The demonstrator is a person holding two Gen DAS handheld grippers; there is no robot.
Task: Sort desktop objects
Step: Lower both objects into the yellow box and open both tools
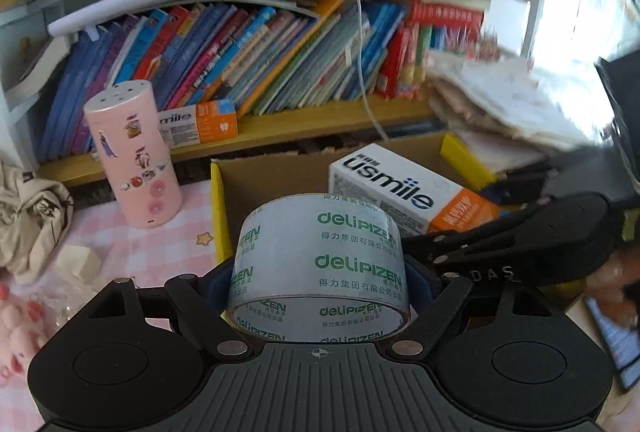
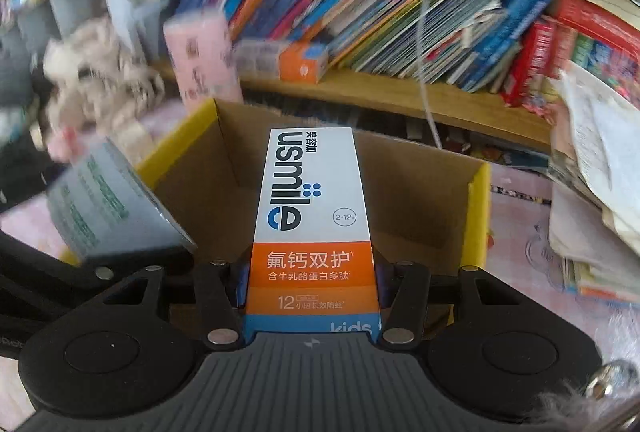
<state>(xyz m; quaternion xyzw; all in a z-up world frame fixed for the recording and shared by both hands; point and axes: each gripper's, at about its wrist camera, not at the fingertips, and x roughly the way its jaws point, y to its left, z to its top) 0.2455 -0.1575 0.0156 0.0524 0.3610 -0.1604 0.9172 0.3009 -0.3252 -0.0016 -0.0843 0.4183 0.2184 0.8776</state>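
A wooden bookshelf (image 1: 320,120) runs across the middle of the left wrist view, packed with thin, colourful books (image 1: 256,52) leaning to the right. A white cable (image 1: 360,44) hangs down in front of them from the top of the frame. Above the books, at upper left, a white lamp bar (image 1: 136,0) juts out under the upper shelf. At right, a heap of loose papers (image 1: 516,100) sags over the shelf's end. The worktop carries a pink checked cloth (image 1: 132,252) at lower left, with a small star printed on it. A crumpled beige fabric bag (image 1: 32,220) lies at the left edge.
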